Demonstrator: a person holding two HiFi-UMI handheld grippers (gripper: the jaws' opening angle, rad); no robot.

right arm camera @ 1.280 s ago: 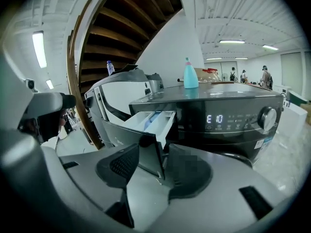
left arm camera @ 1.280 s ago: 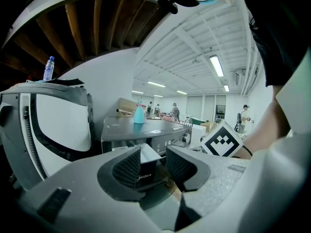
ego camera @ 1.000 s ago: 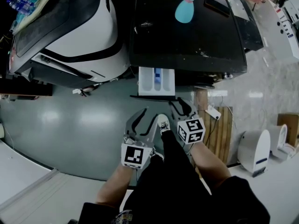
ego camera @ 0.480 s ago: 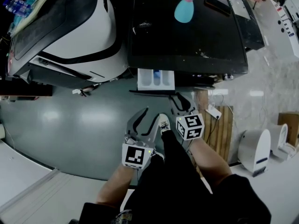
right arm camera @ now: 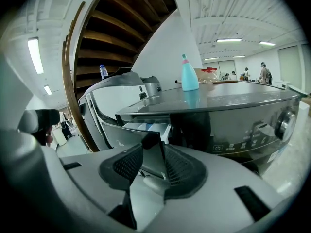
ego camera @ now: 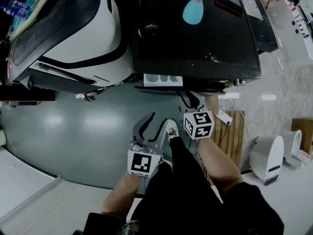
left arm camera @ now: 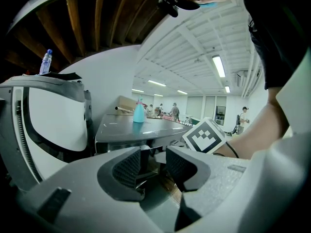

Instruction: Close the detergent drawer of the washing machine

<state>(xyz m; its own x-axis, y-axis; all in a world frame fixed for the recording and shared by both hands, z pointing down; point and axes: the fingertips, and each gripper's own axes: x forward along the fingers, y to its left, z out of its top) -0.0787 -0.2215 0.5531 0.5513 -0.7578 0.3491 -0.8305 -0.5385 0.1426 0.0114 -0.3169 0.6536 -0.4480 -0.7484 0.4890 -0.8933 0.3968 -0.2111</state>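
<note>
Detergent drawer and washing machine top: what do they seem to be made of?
The detergent drawer: white tray looks like matt moulded plastic; front panel dark and smooth. The washing machine top: dark, glossy, mirrors the bottle; coated metal or plastic, cannot tell.

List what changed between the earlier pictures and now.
The detergent drawer slid almost fully into the washing machine, pushed by the right gripper, which advanced with it; its jaws have just been closing on the drawer's front panel. The left gripper stayed back, open and empty; the blue bottle stayed put.
</note>
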